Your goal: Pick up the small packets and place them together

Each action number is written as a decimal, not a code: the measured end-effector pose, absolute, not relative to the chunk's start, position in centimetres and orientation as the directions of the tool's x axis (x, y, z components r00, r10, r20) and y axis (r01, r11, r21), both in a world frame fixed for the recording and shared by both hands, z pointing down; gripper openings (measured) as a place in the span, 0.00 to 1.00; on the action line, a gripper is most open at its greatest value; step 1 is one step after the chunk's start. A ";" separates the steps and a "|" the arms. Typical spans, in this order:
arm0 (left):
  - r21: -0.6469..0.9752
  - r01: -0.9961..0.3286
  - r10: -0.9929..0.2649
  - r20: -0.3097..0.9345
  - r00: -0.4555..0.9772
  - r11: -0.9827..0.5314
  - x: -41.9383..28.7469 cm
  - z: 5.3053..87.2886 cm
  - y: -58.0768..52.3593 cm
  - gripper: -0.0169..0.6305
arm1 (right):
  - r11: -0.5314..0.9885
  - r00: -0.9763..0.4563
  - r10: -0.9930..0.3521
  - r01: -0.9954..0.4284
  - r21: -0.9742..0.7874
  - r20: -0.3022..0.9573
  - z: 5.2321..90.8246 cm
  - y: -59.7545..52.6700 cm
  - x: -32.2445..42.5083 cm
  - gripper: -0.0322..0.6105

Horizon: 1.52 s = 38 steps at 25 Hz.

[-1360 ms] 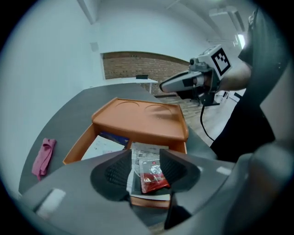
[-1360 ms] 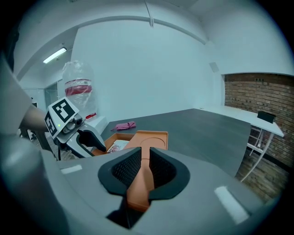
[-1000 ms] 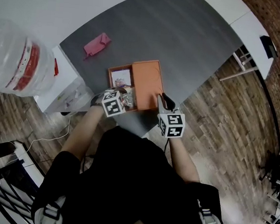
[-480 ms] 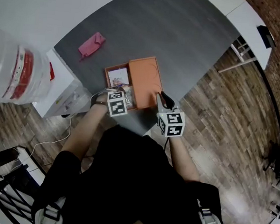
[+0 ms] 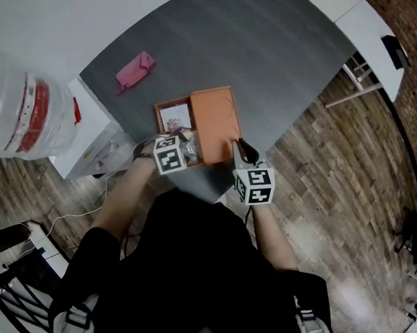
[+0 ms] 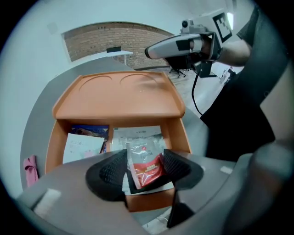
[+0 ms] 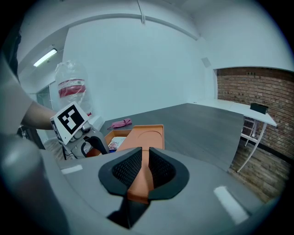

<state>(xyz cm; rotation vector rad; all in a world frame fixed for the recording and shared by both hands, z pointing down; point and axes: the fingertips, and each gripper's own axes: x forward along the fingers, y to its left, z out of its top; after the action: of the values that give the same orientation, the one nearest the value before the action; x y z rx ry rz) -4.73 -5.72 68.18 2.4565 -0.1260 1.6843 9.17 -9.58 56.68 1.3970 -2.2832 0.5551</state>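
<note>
The packet (image 6: pixel 146 167) is red and clear. It sits right between the pads of the left claw (image 6: pixel 144 154), over the open part of the box (image 6: pixel 54 142). The left claw has just been closing, and now its pads touch both side edges of the packet. It looks like it has hold of it.

I think the packet is very light, thin and soft. It may crinkle and bend, and its shiny skin may slip. A soft pinch across the middle, or on the flat sealed edge, looks best. A hard squeeze could fold it or pop it.

More packets (image 6: pixel 138 134) and a white card (image 6: pixel 80 148) lie flat in the box, just past the left claw's tips. The orange lid (image 6: pixel 119 94) is farther out past them.

The right claw (image 7: pixel 144 158) is narrow. It pinches the near edge of the lid, and orange shows between its pads.

Only the left claw's view shows the packet and the grip on it. In the head view, the marker cube covers most of it. Only the right claw's view shows the lid in that claw's jaws. The head view alone shows the whole grey surface (image 5: pixel 276 52), with a pink cloth (image 5: pixel 135 71) well past the box and off to the left claw's left.
</note>
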 end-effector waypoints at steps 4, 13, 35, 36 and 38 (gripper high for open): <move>0.057 -0.194 -0.031 0.904 0.426 -0.979 -4.6 67.2 -6.2 0.38 | 0.430 -0.427 -0.733 -0.894 -0.126 0.530 56.8 -9.7 8.8 0.13; 0.011 -0.189 -0.073 0.898 0.434 -0.982 -5.0 66.7 -6.1 0.16 | 0.464 -0.454 -0.714 -0.877 -0.126 0.534 56.8 -9.9 8.2 0.13; 0.129 -0.032 0.118 0.965 0.236 -0.991 -4.4 69.3 -4.6 0.27 | 0.453 -0.453 -0.710 -0.880 -0.142 0.540 57.0 -9.6 7.9 0.12; 0.122 -0.025 0.113 0.964 0.240 -0.992 -4.5 69.2 -4.7 0.25 | 0.452 -0.453 -0.711 -0.880 -0.143 0.538 57.0 -9.6 7.9 0.12; 0.106 -0.026 0.095 0.961 0.260 -0.994 -4.6 69.1 -5.0 0.18 | 0.448 -0.450 -0.716 -0.882 -0.142 0.534 56.9 -9.7 7.9 0.12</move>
<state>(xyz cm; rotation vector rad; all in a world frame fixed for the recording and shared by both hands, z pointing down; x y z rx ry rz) -4.62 -4.97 69.08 2.4123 0.0662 1.8511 7.93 -9.67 56.86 1.3493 -2.3061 0.5719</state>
